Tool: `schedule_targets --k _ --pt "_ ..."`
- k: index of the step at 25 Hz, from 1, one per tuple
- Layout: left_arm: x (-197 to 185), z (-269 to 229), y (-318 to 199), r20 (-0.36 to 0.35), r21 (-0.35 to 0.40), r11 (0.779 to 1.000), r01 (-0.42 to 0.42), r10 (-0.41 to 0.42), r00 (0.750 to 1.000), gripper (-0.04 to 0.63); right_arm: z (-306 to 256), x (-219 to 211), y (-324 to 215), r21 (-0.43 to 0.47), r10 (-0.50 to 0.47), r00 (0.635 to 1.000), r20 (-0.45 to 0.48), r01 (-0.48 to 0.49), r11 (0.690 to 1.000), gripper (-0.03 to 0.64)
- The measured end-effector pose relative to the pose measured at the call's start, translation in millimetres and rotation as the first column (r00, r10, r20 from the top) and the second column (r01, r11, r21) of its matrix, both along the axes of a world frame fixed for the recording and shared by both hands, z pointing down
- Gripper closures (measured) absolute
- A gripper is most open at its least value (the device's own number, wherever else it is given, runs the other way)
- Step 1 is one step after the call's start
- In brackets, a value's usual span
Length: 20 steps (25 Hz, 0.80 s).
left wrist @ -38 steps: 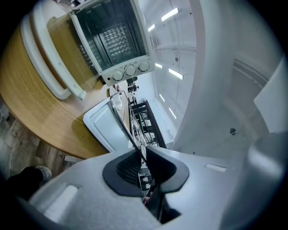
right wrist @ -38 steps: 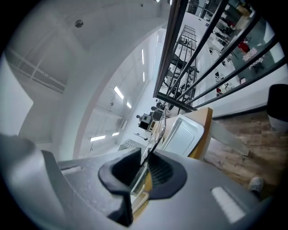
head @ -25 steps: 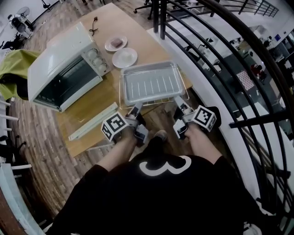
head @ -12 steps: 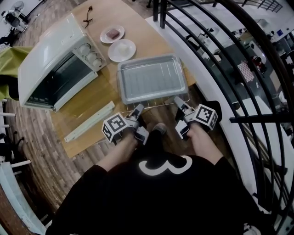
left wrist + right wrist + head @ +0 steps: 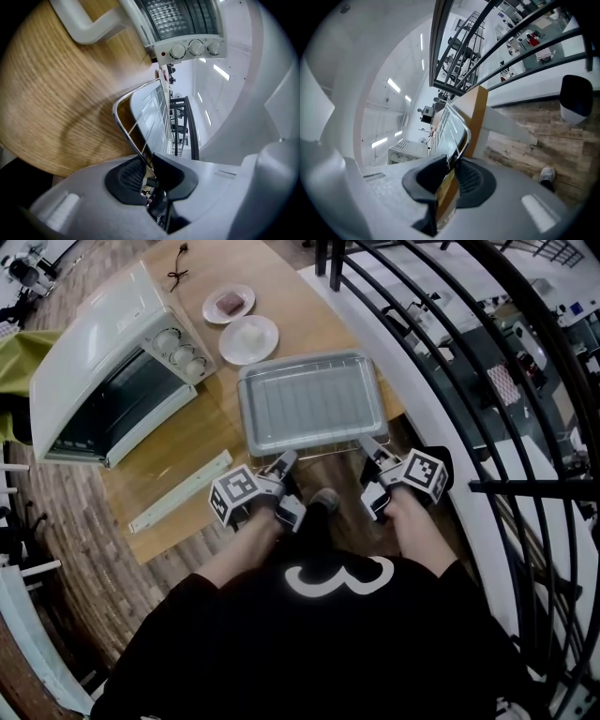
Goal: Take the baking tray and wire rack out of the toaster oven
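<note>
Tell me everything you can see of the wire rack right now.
The rack is thin bright metal wire, a rounded-corner frame with parallel bars. It lies level under the tray, mostly hidden, its near edge showing past the table edge. The left tongs and right tongs pinch that edge near its corners. Whether it rests on the table is unclear.

Black short-sleeved top (image 5: pixel 309 662) bears a white emblem (image 5: pixel 337 579), perhaps a numeral three.

A wooden tabletop (image 5: pixel 211 423) stretches ahead of the fingers (image 5: pixel 281 465), over a wood-plank floor (image 5: pixel 66 549). Right of them a black railing (image 5: pixel 534 486) tops a curved white ledge (image 5: pixel 473 531); strip lights (image 5: pixel 393 85) glow overhead.
</note>
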<state>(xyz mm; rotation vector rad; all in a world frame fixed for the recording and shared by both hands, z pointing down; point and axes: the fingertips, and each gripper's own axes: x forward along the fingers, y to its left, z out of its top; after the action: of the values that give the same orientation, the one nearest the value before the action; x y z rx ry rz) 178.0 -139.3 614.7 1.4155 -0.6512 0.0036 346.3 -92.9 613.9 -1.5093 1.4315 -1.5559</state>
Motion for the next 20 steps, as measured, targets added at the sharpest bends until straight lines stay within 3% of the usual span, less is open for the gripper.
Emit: schedule_targets --k 4,7,14,17,20 --pt "4 1 -6 -0.004 -0.017 1.000 0.004 -0.004 1.000 0.538 1 4 -6 -0.011 -0.001 1.000 0.009 0.001 1.000 0.564" --pt "7 -1 -10 -0.012 -0.015 1.000 0.003 -0.003 1.000 0.533 0 5 -9 -0.013 0.007 1.000 0.020 -0.007 1.000 0.525" --pt "12 -13 -13 -0.016 0.014 1.000 -0.025 0.026 1.000 0.391 -11 2 -14 0.015 -0.036 0.999 0.015 0.036 0.999 0.412" --pt "6 -17 -11 0.021 0.059 0.997 -0.059 0.058 0.998 0.351 -14 1 -11 -0.010 -0.088 0.993 -0.084 0.088 0.996 0.345" --pt "-3 -22 -6 0.086 0.121 0.986 -0.116 0.106 0.991 0.303 -16 1 1 -0.069 -0.185 0.953 -0.239 0.173 0.982 0.311"
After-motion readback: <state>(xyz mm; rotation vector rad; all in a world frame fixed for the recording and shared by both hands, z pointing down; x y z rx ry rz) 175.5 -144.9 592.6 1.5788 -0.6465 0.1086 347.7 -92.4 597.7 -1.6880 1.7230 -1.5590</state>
